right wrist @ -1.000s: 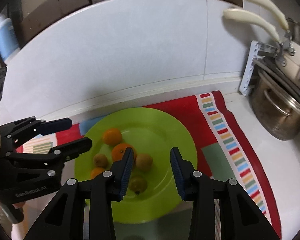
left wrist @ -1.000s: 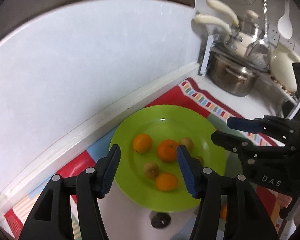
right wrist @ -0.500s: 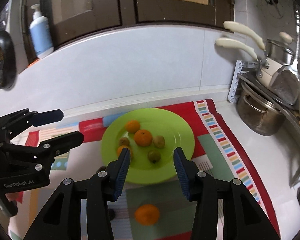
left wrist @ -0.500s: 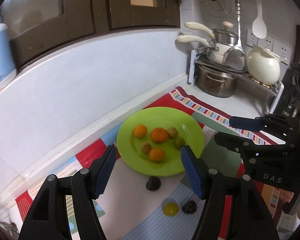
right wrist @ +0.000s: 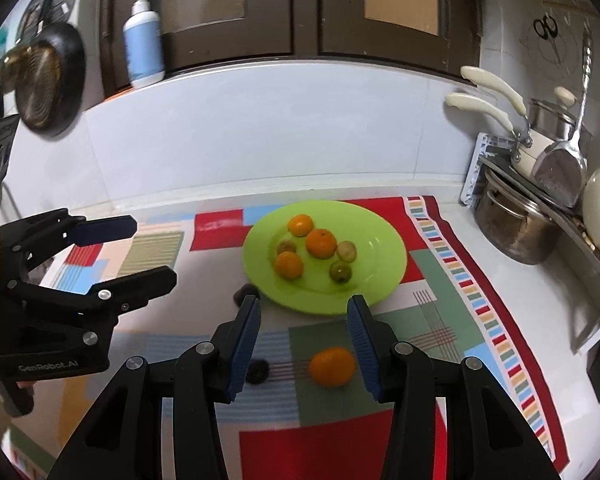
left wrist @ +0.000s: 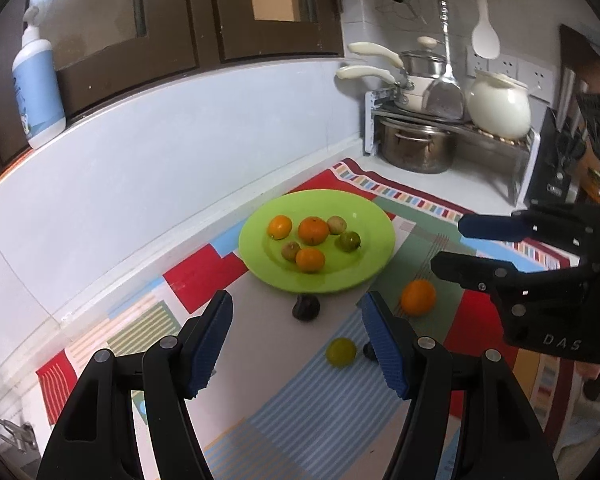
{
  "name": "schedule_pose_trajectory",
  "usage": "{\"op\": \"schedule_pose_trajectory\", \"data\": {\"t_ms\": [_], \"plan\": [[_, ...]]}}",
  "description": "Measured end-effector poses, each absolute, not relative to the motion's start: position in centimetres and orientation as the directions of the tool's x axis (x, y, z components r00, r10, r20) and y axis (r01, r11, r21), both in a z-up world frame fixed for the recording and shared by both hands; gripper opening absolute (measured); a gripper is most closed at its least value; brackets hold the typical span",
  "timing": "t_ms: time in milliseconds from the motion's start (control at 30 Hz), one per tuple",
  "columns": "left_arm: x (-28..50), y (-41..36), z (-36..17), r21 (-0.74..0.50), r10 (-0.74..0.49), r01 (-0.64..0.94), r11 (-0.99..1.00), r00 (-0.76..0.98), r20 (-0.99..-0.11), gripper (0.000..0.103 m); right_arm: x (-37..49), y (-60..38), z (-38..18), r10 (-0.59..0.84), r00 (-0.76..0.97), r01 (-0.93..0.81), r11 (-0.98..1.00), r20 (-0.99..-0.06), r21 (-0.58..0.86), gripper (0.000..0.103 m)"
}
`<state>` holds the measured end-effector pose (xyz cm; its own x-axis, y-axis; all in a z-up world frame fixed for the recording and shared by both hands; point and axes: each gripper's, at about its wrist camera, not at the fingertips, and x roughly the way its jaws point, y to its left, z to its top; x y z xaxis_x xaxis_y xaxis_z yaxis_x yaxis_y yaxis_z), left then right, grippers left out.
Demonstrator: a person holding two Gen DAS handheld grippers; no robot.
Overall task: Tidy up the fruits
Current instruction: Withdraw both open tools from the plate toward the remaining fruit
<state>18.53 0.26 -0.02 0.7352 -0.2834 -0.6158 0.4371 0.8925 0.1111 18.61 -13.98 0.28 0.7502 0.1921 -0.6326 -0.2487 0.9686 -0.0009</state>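
Six fruits are sitting on the green plate [left wrist: 370,216] in your left wrist view: three oranges and three smaller brownish-green ones, while four more are lying loose on the patchwork mat [left wrist: 204,264]. Your left gripper [left wrist: 296,338] is hanging above the mat with its jaws standing wide and nothing between the pads; they have just been opening. Below it, the dark fruit [left wrist: 306,307] is resting just beside the plate's near rim, the yellow-green fruit [left wrist: 341,352] is lying nearer you, a second dark one [left wrist: 367,351] is peeking out from behind the right-hand finger, and the loose orange [left wrist: 418,297] is sitting further right. Your right gripper [left wrist: 454,246] is showing at the right edge, also empty. In your right wrist view that gripper [right wrist: 303,336] is hovering with its jaws moderately apart, holding nothing, and the loose orange [right wrist: 332,366] is lying on the mat below and between the fingers, near the right-hand one. If you are going for it next, centre it between the pads first, come down until they are straddling its widest girth, and close gently so it is not squirting out sideways. It looks slightly oval, with its longer axis running left to right across this view; I cannot tell where its stem end is pointing. The plate [right wrist: 388,264] is offering bare space on its right side for setting it down.
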Motion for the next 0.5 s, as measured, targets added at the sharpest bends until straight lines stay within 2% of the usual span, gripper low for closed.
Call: {"op": "schedule_pose_trajectory", "data": {"t_ms": [267, 500], "plan": [[17.2, 0.8, -1.5, 0.147, -0.309, 0.482, 0.864, 0.738, -0.600, 0.066, 17.0, -12.5, -0.9, 0.180, 0.757, -0.271, 0.961, -0.628, -0.051, 0.046], [16.8, 0.4, -2.6, 0.107, -0.331, 0.479, 0.871, 0.734, -0.592, 0.066, 17.1, -13.2, -2.4, 0.173, 0.729, -0.263, 0.964, -0.662, -0.037, 0.046]]}}
